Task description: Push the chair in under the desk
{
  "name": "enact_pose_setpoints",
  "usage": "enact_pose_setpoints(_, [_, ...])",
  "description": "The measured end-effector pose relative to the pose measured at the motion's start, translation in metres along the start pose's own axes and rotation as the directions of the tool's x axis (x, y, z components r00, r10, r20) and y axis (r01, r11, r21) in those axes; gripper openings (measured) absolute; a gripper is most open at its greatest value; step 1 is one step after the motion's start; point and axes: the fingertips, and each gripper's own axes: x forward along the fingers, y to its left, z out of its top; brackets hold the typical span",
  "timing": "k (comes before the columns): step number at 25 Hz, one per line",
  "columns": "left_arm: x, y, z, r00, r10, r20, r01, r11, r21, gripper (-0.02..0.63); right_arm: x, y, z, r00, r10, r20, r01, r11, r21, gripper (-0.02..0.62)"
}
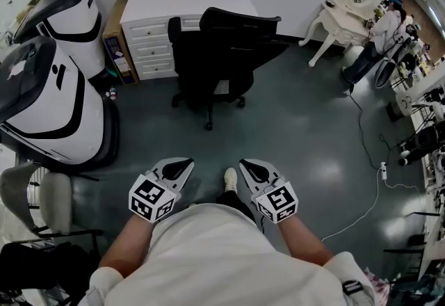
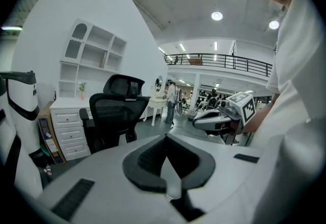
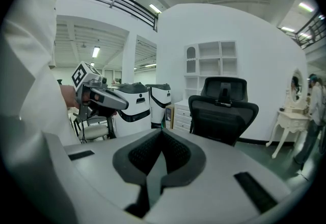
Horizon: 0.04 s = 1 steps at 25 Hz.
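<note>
So, 2 claws pinched closed, empty: left gripper (image 1: 182, 166), right gripper (image 1: 249, 167). Chair (image 1: 219, 47) sits angled at the desk (image 1: 156, 7), well ahead. Risk: an off-centre push likely swivels it into the drawers (image 1: 154, 49).

A black mesh office chair (image 1: 222, 47) contrasts with a white wooden drawer desk (image 1: 154, 33); the glossy floor (image 1: 306, 131) is dark grey-green. The pale grey left gripper (image 1: 188, 163) and right gripper (image 1: 244, 164) wear black-and-white square markers.
</note>
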Motion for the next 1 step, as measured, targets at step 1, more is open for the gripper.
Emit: enact_pose_setpoints(1, [0.0019, 0.0005, 0.0004, 1.000, 0.002, -0.001, -0.002, 1.000, 0.000, -0.003, 0.0003, -0.0018, -0.0001, 1.000, 0.002, 0.000, -0.002, 1.000, -0.002, 0.003])
